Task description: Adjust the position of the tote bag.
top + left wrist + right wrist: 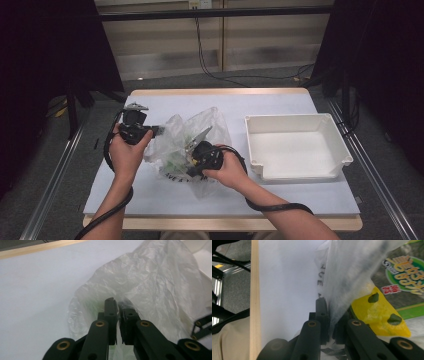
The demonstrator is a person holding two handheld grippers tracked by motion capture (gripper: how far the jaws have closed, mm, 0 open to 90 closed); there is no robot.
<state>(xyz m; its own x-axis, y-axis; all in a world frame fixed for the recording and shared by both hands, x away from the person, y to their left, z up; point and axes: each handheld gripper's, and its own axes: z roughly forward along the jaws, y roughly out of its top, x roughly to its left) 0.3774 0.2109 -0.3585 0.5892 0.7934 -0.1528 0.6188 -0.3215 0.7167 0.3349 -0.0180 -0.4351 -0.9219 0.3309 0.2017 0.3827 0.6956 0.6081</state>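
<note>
On the white table point(150, 197), both tongs, left point(159, 131) and right point(191, 169), pinch the plastic bag point(175, 137) from opposite sides.

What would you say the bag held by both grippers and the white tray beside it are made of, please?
The bag looks like thin plastic film: translucent, milky and finely crinkled, with printed packets showing through it in the right gripper view. The tray seems to be rigid moulded plastic, matte off-white, judging by its even walls and rounded corners, though the look alone cannot settle this.
</note>
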